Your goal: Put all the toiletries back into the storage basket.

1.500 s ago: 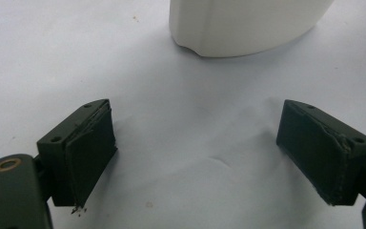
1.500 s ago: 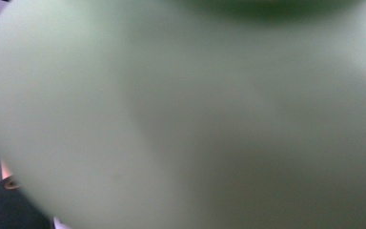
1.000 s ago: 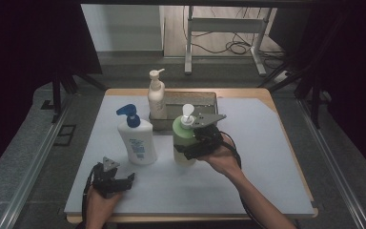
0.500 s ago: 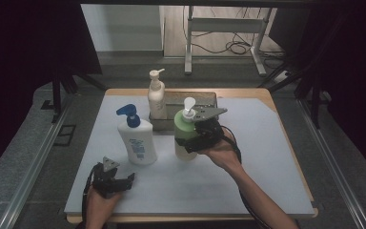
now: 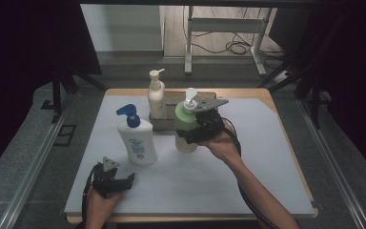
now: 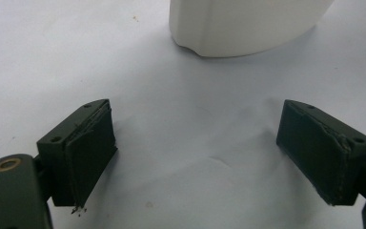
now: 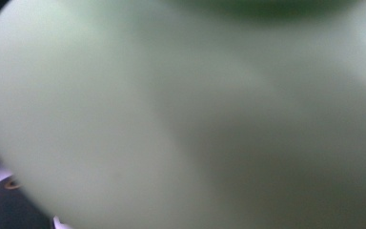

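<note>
Table (image 5: 267,157): covered by a white sheet, carrying three pump bottles and a dark tray (image 5: 169,125) at the far middle. The cream pump bottle (image 5: 156,95) stands upright in the tray's left end.

Green pump bottle (image 5: 186,125): upright, at the near right of the tray. Whether its base rests on the sheet or hangs just above it cannot be told from the high view. In the right gripper view the bottle's pale green wall (image 7: 181,119) is pressed up close to the camera and blurred.

Step in hand, as judged: the green pump bottle is gripped and is being carried or stood beside the tray. The next move calls for keeping it upright and guiding it to its place without knocking the cream pump bottle, which is close by.

White bottle with blue pump (image 5: 137,139): upright on the sheet, left of the green one and apart from it. Its base (image 6: 238,24) shows just ahead of the idle gripper.

Right gripper (image 5: 201,128): clamped on the green pump bottle at mid-height from the right side, forearm reaching in diagonally from the near right.

Left gripper (image 5: 116,182): resting low at the near left edge, jaws spread wide over bare sheet, holding nothing.
</note>
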{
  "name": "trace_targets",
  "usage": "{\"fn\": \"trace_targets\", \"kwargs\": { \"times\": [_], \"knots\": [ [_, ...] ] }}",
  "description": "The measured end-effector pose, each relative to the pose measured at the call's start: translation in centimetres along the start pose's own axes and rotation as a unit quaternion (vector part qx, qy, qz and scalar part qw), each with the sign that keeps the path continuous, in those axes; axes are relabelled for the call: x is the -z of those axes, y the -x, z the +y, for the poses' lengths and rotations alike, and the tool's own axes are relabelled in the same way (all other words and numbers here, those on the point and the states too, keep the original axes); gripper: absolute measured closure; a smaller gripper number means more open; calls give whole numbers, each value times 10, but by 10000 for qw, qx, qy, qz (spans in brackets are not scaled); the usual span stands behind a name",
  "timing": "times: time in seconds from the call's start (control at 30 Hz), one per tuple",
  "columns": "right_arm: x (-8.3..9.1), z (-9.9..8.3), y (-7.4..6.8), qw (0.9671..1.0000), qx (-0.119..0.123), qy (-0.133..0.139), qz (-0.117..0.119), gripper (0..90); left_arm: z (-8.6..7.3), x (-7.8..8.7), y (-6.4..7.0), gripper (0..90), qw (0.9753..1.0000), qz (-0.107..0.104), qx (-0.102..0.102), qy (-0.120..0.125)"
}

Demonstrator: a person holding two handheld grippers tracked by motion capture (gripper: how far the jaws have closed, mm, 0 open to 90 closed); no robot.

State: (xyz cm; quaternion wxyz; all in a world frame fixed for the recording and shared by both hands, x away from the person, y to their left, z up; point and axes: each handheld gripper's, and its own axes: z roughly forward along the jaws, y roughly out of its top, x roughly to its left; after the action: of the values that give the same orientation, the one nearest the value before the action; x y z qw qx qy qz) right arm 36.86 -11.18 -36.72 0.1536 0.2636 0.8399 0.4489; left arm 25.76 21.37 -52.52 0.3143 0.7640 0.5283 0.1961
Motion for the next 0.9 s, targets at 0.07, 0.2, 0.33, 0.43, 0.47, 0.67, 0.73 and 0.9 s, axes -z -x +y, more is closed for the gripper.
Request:
{"fn": "trace_targets", "kwargs": {
  "times": [0.07,0.2,0.33,0.43,0.47,0.67,0.73,0.9],
  "knots": [
    [0,2,1,10000,-12,16,-2,118,0,0,0,123,10000,3,-4,-3],
    [-2,7,4,10000,-18,7,-62,119,0,0,0,123,10000,4,-2,-2],
    [-3,11,7,9999,-60,26,-92,118,0,0,0,123,10000,4,-3,-3],
    [-3,14,10,9999,-105,57,-103,119,0,0,0,123,10000,4,-2,-2],
    [-4,15,11,9998,-115,55,-119,119,0,0,0,123,10000,4,-2,-3],
    [-6,24,17,9996,-132,88,-228,119,0,0,0,123,10000,3,1,-1],
    [-7,27,18,9995,-153,108,-245,119,0,0,0,123,10000,5,0,-1],
    [-10,33,20,9993,-153,101,-325,119,0,0,0,123,10000,3,0,-2]
  ]
}}
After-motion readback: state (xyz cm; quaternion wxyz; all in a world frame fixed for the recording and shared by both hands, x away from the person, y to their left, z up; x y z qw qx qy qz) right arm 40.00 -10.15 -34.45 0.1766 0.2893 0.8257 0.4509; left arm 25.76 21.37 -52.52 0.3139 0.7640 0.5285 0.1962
